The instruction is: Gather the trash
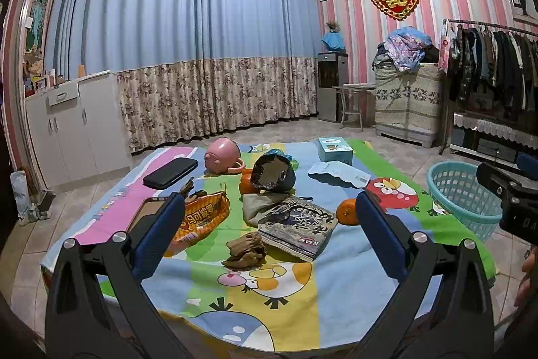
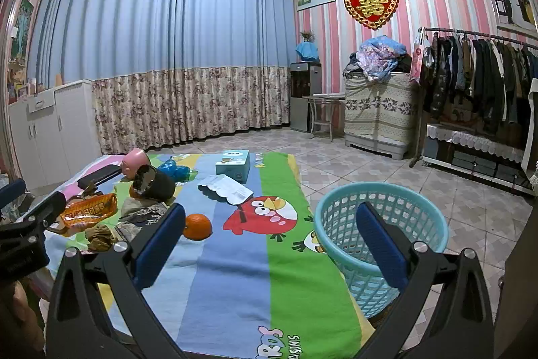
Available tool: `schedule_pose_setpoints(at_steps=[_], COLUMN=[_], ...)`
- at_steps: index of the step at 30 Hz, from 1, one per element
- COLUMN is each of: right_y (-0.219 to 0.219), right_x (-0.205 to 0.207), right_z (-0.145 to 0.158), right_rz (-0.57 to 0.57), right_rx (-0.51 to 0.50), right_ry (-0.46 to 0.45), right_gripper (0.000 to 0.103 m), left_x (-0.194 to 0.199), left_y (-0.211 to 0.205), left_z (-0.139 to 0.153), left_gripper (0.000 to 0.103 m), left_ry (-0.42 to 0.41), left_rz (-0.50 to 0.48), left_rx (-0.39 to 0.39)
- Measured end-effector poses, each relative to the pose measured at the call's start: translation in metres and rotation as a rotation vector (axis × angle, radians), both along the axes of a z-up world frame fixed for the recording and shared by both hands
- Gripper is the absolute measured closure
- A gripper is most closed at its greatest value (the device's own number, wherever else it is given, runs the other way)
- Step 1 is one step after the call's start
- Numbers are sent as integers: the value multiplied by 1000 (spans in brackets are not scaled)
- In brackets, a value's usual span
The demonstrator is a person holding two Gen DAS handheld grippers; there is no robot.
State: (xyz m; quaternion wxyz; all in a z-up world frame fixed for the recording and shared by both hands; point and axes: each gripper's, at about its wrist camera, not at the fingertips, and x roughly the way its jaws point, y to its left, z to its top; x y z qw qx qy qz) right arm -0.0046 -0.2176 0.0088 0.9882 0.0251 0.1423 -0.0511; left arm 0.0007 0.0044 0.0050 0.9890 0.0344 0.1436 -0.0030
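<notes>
Nothing looks collected yet: the basket (image 2: pixel 380 224) at lower right of the right view appears bare inside, while the wrapper (image 1: pixel 203 217), crumpled wad (image 1: pixel 247 251) and dark bag (image 1: pixel 272 174) lie mid-frame on the blanket (image 1: pixel 269 308). Both the left gripper (image 1: pixel 265 224) and right gripper (image 2: pixel 269 234) hang spread wide, holding nothing. The orange wrapper carries Chinese print, seemingly "马可波罗"; the blanket's edge lettering is only partly legible.

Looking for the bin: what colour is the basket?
Light blue basket, clearest in the right wrist view.
</notes>
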Motion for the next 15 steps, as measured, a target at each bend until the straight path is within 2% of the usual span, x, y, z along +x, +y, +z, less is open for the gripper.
schedule_pose_setpoints(at_steps=[15], right_y=[0], right_x=[0], right_z=[-4], right_rz=[0], right_rx=[7], right_ry=[16], right_gripper=[4], left_x=[1], left_y=[5], left_z=[-2], left_gripper=[5], left_ry=[5], left_rz=[-2], left_rx=[0])
